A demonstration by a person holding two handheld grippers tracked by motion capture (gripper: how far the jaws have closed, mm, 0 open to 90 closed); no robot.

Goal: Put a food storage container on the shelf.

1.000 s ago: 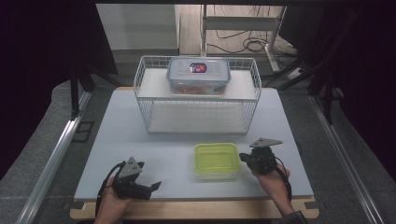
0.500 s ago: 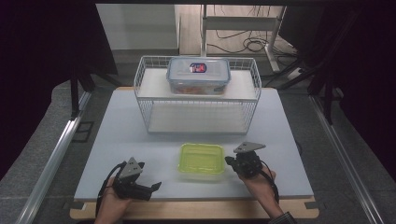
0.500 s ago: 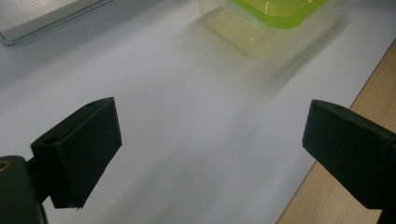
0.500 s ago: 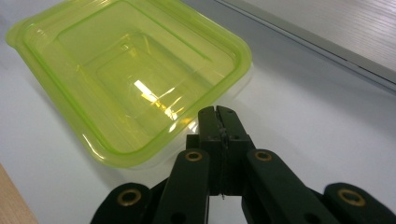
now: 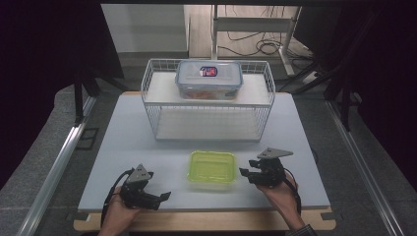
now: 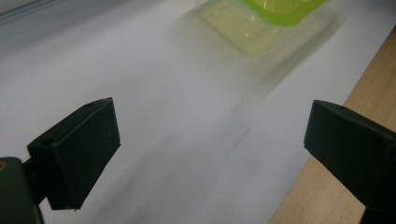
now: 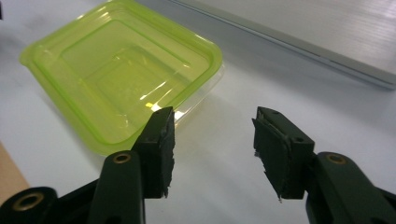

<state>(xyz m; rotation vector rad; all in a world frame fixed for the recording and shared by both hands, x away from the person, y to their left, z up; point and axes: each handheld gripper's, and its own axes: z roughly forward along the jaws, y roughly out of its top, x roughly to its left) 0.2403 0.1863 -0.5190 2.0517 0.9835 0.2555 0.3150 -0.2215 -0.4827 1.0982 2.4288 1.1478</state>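
Note:
A yellow-green lidded plastic container [image 5: 211, 167] lies flat on the white table top [image 5: 137, 147], near the front and middle. My right gripper [image 5: 244, 173] rests just to its right, pointing at its side. In the right gripper view the container [image 7: 121, 70] sits just beyond the left jaw; the right gripper [image 7: 212, 126] has just been opening, with nothing between its pads. At the front left my left gripper [image 5: 164, 196] points right toward the container. In its own view the left gripper [image 6: 210, 126] stands wide open over bare table, the container [image 6: 261, 18] farther off.
A white wire basket rack [image 5: 147, 88] stands at the back middle of the table. A clear clip-lock box [image 5: 209, 78] with a red label sits on its upper shelf. The table's wooden front edge [image 5: 206, 222] runs along the bottom; dark floor and cables lie beyond.
The container has slid a little to the left with the right gripper behind it. The right gripper's jaws have since parted and it has drawn back slightly. The left gripper has stayed put.

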